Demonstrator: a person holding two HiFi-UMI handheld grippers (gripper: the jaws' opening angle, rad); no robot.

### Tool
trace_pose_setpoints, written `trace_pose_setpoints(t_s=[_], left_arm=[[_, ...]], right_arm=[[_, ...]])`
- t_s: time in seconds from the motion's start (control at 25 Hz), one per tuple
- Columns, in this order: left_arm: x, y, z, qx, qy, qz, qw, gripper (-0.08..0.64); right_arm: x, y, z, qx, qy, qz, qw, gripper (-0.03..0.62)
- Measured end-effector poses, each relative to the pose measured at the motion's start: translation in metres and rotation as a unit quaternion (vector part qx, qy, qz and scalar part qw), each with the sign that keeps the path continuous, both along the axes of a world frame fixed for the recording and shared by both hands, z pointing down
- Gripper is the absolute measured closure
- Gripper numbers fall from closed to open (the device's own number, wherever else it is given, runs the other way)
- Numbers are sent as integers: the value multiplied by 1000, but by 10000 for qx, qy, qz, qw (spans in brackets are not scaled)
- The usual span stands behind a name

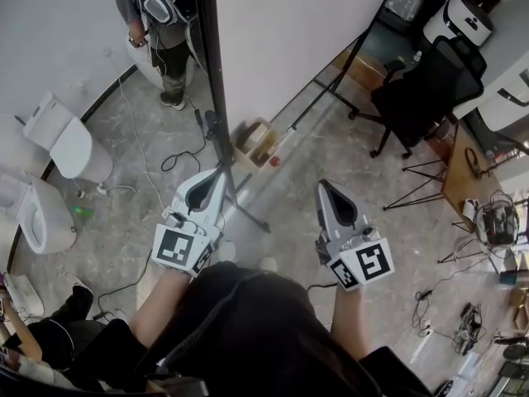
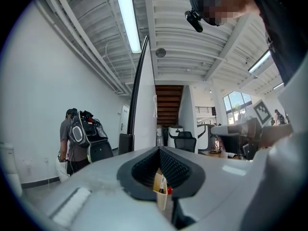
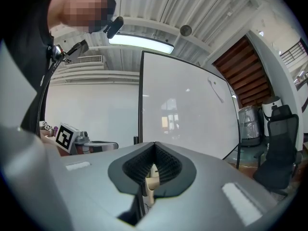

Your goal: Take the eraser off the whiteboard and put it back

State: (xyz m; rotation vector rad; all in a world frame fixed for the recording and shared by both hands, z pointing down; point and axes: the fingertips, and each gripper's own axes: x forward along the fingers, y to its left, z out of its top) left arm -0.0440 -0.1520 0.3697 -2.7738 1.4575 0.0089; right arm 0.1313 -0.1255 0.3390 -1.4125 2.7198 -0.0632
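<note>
The whiteboard point(image 1: 289, 40) stands upright ahead, its face towards the right tongs point(image 1: 327, 190), its black edge by the left tongs point(image 1: 213, 177); both tongs are closed tight and empty; no eraser shows on it, so the right seems better placed

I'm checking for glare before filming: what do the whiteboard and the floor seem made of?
Whiteboard: likely a glossy coated panel in a dark frame; it mirrors bright window-like patches. Floor: seemingly polished stone or concrete, mottled grey with a soft sheen.
</note>
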Motion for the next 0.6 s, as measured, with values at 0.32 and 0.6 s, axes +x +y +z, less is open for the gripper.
trace_pose_setpoints(t_s=[0.32,0.6], left_arm=[[-9,-4,7,-81,-24,-114,9999,554],[-20,-17,9,-108,-30,-186,9998,554]], right_arm=[[-11,-13,8,-83,65,-140,9998,583],[-22,-29,10,-113,108,-240,9996,583]])
